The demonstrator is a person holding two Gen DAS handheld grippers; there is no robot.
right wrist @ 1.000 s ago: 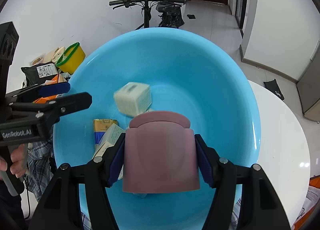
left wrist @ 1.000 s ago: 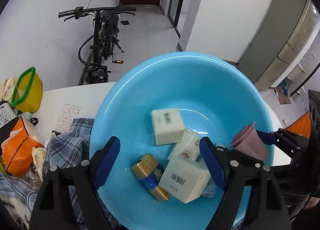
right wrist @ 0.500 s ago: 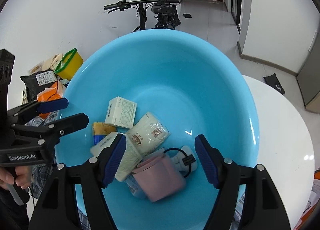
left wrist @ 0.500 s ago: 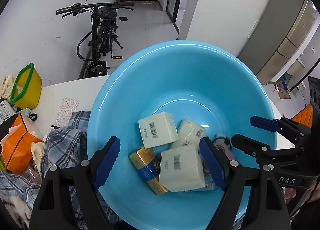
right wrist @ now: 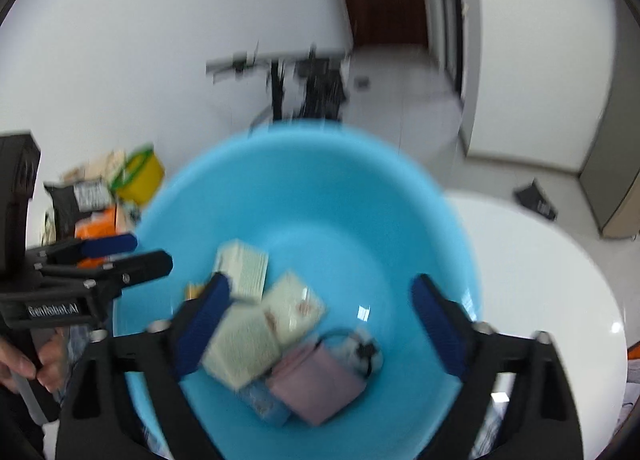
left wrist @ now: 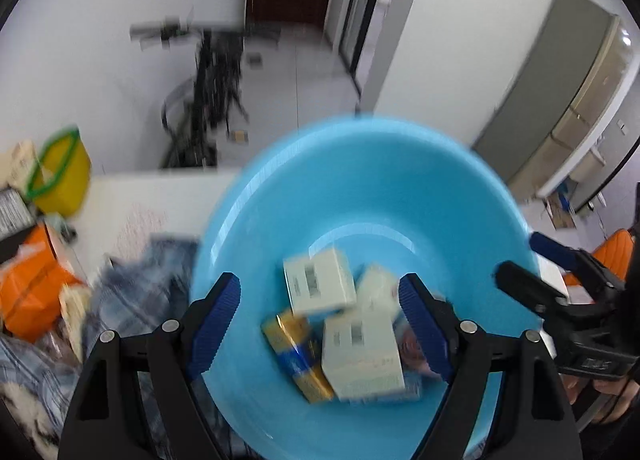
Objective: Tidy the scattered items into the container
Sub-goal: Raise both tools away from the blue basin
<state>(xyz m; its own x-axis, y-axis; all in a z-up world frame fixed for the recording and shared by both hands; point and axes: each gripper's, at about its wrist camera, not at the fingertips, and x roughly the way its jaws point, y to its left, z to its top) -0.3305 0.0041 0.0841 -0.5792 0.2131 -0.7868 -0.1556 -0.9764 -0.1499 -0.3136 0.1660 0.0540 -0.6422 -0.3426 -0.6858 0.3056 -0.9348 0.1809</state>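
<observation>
Now the pink cup lies in the blue bowl, dropped below the right tongs, whose jaws are opening and empty. Left tongs hang open, empty, over the boxes.

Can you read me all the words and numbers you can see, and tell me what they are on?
"GenRobot.AI": on the left gripper, side of its body.
Barcodes and print on the white boxes in the basin: too blurred.
White label on the black bag: too blurred.
Letters on the right gripper: too blurred.
</observation>
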